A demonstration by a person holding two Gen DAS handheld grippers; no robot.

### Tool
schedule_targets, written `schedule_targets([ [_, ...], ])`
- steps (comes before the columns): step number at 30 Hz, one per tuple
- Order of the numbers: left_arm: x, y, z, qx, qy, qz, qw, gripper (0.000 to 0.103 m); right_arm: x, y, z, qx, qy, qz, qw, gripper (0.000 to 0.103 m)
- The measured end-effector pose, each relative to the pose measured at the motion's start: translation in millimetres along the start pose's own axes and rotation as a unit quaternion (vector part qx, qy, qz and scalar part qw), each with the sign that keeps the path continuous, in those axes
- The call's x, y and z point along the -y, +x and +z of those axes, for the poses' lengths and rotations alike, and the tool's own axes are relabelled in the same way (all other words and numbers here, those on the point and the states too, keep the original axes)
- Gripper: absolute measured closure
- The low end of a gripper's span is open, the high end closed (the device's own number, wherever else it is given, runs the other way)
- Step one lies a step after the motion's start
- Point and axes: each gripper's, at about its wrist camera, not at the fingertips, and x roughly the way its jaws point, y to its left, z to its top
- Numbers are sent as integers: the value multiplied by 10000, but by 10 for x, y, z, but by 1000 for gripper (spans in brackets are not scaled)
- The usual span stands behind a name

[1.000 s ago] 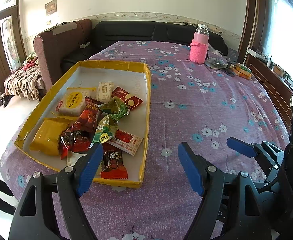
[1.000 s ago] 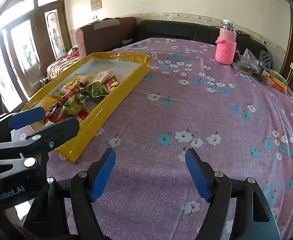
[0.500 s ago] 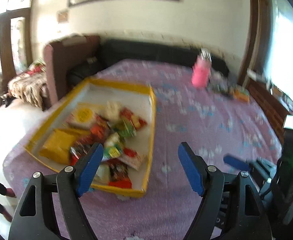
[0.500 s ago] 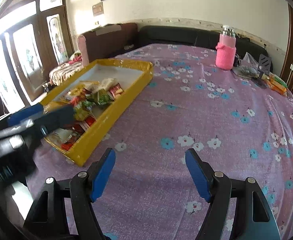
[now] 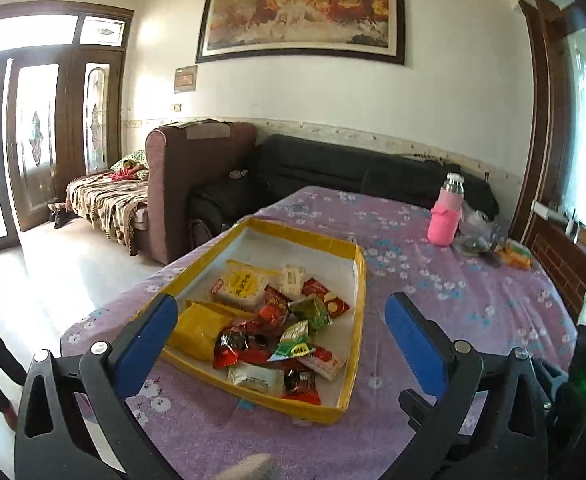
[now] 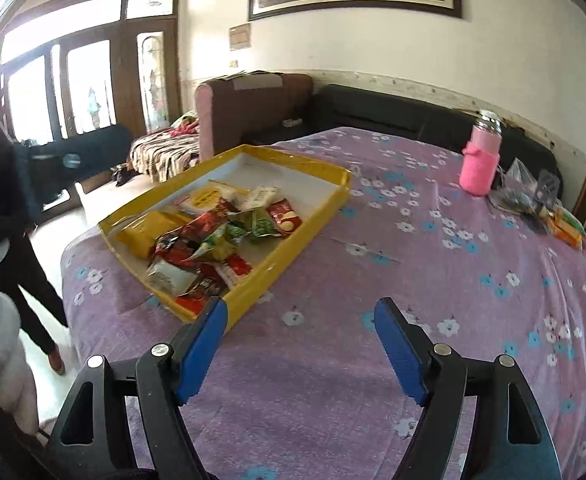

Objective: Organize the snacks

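Observation:
A shallow yellow tray (image 5: pixel 356 308) (image 6: pixel 313 216) lies on the purple flowered tablecloth (image 5: pixel 453 300) (image 6: pixel 433 264). Inside it sits a heap of several wrapped snacks (image 5: pixel 277 328) (image 6: pixel 213 240): red, green, white and yellow packets. My left gripper (image 5: pixel 281 320) hangs above the near end of the tray, its jaws opening wide, with nothing between the blue pads. My right gripper (image 6: pixel 299 328) hovers over bare cloth to the right of the tray's near corner, jaws opening a little, nothing between them. The right gripper's black body (image 5: pixel 573 392) shows at the lower right of the left wrist view.
A pink-sleeved bottle (image 5: pixel 445 216) (image 6: pixel 481 160) stands at the far right of the table beside plastic bags and an orange packet (image 6: pixel 565 224). A brown armchair (image 5: pixel 197 176) and black sofa (image 5: pixel 353 172) lie behind. A person's legs (image 6: pixel 37 308) stand left of the table.
Both grippers rose and tilted up, so the tray looks farther off and the wall picture shows. The left jaws spread wider. The snacks have not moved.

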Motion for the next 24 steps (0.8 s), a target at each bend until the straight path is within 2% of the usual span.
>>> schedule_targets([
  [9,12,55,-71,-378,48,-143,9992,0,-152,-22,-21,11,-247,57,9997,24],
  [20,-32,206,-122,-806,-144,-380,9959,0,-183,48,-47,-109,-283,138,9994,24],
  [24,-12,216,-152,-785,-102,-437,9959,0,-196,80,-58,-139,-301,161,9993,24],
])
